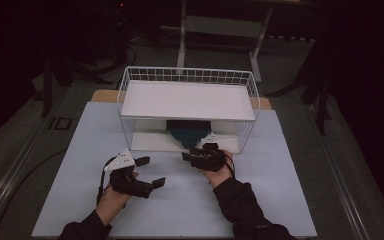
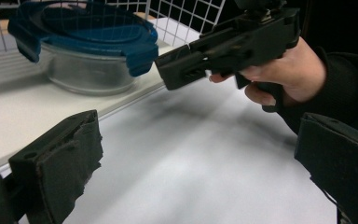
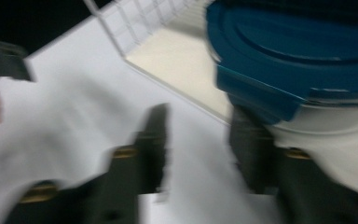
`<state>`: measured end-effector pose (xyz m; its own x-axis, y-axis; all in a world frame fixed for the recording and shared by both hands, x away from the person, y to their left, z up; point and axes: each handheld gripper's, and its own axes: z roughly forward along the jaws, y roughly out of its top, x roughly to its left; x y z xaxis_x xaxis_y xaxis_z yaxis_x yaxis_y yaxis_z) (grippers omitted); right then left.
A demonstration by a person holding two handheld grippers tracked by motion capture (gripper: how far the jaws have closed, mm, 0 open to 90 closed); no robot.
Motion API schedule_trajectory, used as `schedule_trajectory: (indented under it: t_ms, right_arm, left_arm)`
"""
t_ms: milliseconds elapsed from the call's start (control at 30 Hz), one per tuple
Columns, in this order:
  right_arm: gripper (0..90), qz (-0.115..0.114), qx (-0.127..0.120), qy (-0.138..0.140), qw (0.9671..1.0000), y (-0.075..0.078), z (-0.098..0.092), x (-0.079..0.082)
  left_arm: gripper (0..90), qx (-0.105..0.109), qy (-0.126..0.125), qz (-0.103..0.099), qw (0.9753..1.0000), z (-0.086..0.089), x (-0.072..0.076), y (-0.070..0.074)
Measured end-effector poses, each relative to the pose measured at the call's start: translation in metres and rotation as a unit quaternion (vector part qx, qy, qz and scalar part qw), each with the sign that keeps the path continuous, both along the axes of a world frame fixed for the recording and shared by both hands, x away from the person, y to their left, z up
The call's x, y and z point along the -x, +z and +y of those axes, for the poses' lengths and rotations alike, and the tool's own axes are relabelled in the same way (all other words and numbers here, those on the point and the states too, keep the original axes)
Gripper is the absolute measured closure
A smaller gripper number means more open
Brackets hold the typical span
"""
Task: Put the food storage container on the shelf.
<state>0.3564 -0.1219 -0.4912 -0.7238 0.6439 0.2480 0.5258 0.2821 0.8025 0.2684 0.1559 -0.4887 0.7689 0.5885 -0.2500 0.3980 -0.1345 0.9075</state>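
A white wire-mesh rack [image 1: 187,107] with a flat white upper shelf stands at the far middle of the pale blue-grey worktop [image 1: 180,200]. On the rack's lower white base sits a clear glass food container [image 2: 81,72] with a dark blue snap-on plastic lid [image 2: 86,32]; in the high view it shows as a dark shape under the upper shelf, near the rack's front edge and right of its centre.

The left claw [image 1: 150,171] hovers over the worktop in front of the rack's left half, well short of the rack's base. Its two black padded jaws stand wide apart with nothing between them; in the left gripper view one jaw rises at the lower left and the other at the lower right, with bare worktop in the gap. A grey three-cornered plate [image 1: 120,161] rides on top of it.

The right claw [image 1: 192,152] is just in front of the rack's open front, right of centre, its tip pointing toward the container. In the left gripper view its black body is held in a hand [image 2: 291,70] and its tip reaches close to the lid's blue corner tab. The right gripper view is blurred: the jaws stand apart, the right-hand one close against the container's glass wall beneath the lid's rim, the left-hand one over the worktop beside the rack's base. Whether that jaw touches the glass cannot be told.
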Motion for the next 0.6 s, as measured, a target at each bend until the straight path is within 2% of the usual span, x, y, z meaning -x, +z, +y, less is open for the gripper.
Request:
schedule_trajectory:
  t_ms: [133, 233, 333, 400, 600]
  right_arm:
    - [28.1, -0.013, -0.02, 0.011, 0.9997, 0.006, -0.005, 0.009]
    - [20.5, -0.022, -0.031, 0.017, 0.9991, 0.009, -0.009, 0.015]
    - [18.8, -0.015, -0.042, 0.02, 0.9988, 0.01, -0.015, 0.018]
    - [16.7, -0.021, -0.035, 0.017, 0.999, 0.01, -0.018, 0.021]
    - [16.7, -0.021, -0.029, 0.012, 0.9993, 0.008, -0.031, 0.027]
  left_arm:
    - [0.9, -0.001, -0.001, -0.002, 1.0, 0.001, 0.001, 0.002]
    - [0.9, -0.001, -0.004, -0.005, 1.0, 0.0, 0.002, 0.003]
    - [0.9, -0.002, -0.009, -0.009, 0.9999, 0.0, 0.003, 0.005]
    - [0.9, -0.002, -0.014, -0.01, 0.9998, -0.002, 0.004, 0.006]
    - [0.9, -0.003, -0.021, -0.011, 0.9997, -0.002, 0.006, 0.006]
